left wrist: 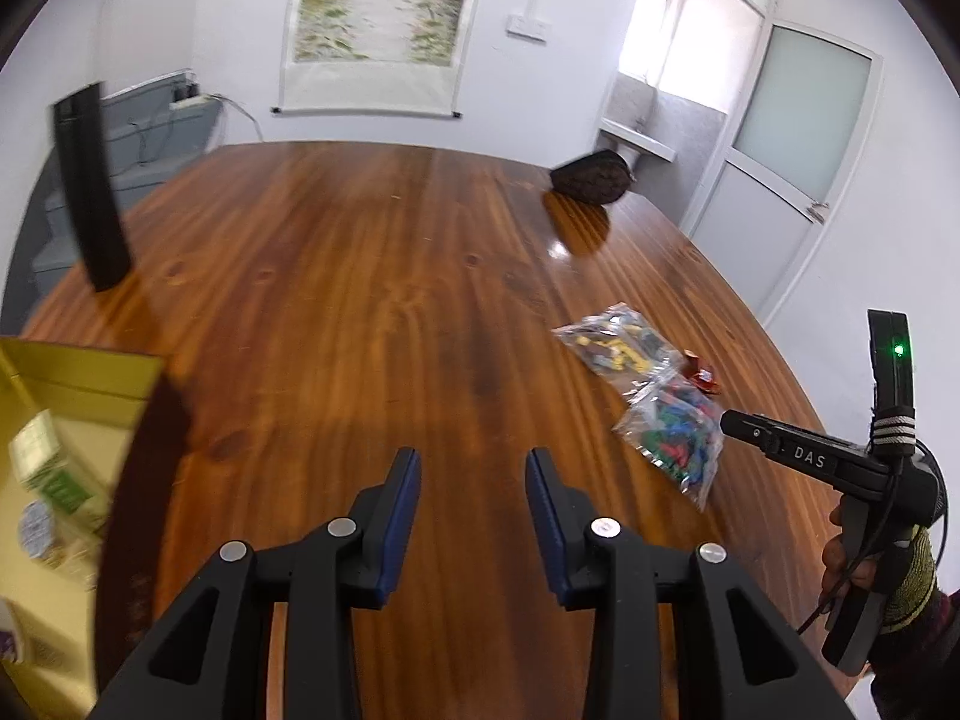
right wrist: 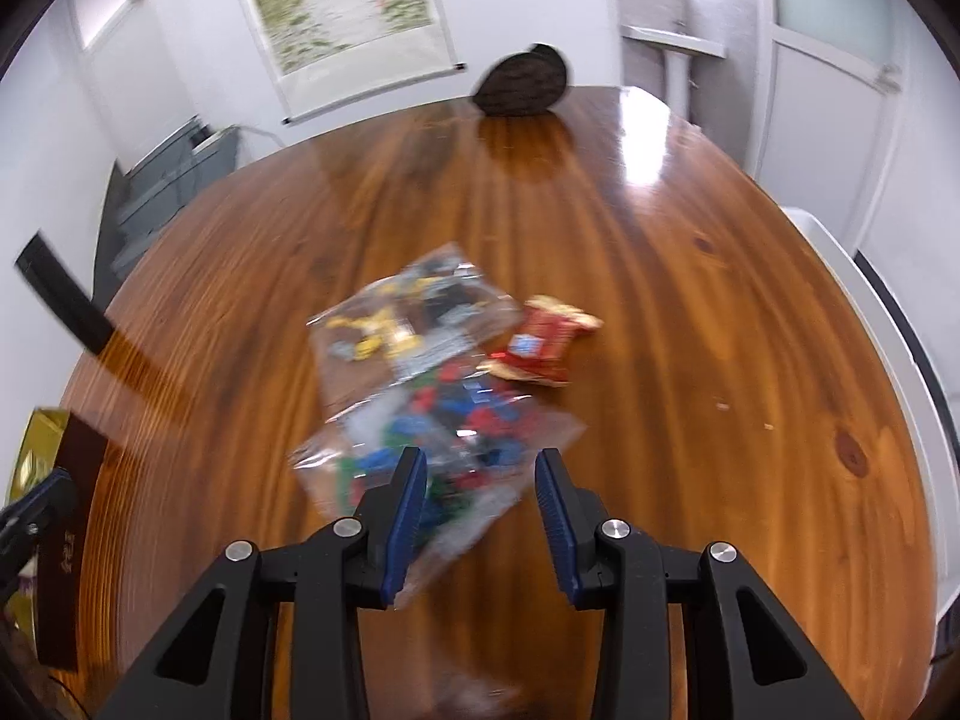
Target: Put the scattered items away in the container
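**Both tongs spread; bagged items loose on table, container at left edge**

Left tongs point(left wrist: 472, 462): spread, nothing between the blue pads, held above bare wood. Right tongs point(right wrist: 481, 462): spread, positioned over the near end of a clear bag of red, blue and green pieces point(right wrist: 444, 450); contact with the bag cannot be confirmed owing to blur.

Task items:
- Clear bag of red, blue and green pieces: crinkled transparent plastic, small mixed parts inside. Located at 3 o'clock in the left wrist view point(left wrist: 675, 429), at centre in the right wrist view.
- Clear bag of yellow, grey and black pieces point(right wrist: 408, 324): same type of plastic, lying at 12 o'clock from the first bag, edges overlapping.
- Red snack packet point(right wrist: 543, 348): crumpled, yellow-edged, small blue and white label, just beside both bags at their 2 o'clock.
- Container point(left wrist: 72, 396): gold-lined box with dark outer wall, at 9 o'clock in the left wrist view, holding a green and white carton point(left wrist: 51, 468) and a foil-lidded cup point(left wrist: 39, 531).

Surface and room: glossy reddish-brown wooden table point(left wrist: 360, 276), strong grain, window glare at far right. Dark rounded object point(right wrist: 522, 84) at far edge. Landscape wall scroll point(left wrist: 378, 18) at 12 o'clock; frosted glass door point(left wrist: 798, 120) at 2 o'clock.
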A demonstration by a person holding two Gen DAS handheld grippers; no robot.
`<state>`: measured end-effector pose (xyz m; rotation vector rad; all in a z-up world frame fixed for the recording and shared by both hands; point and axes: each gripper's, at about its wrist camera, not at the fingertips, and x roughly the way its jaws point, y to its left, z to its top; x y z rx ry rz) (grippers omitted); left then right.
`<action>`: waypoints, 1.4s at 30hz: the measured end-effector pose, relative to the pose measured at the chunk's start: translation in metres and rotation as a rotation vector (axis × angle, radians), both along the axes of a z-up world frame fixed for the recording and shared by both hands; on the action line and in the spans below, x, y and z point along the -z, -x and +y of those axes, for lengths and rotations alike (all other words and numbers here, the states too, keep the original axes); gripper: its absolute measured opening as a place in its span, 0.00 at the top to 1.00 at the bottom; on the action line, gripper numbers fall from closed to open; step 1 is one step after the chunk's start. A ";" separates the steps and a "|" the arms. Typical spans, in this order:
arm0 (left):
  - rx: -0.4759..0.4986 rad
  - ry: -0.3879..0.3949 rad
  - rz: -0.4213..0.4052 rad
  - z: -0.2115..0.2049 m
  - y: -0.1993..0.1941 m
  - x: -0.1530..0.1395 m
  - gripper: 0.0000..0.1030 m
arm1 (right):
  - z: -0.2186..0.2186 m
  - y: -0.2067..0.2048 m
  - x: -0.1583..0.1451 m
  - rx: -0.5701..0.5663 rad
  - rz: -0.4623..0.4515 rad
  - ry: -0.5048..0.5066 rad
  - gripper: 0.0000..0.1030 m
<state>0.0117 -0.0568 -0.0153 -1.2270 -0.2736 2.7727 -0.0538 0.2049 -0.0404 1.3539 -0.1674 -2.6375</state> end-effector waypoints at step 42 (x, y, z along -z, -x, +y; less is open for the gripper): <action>0.348 0.091 -0.119 0.132 0.192 0.052 0.55 | -0.001 0.081 0.020 0.028 -0.055 -0.093 0.64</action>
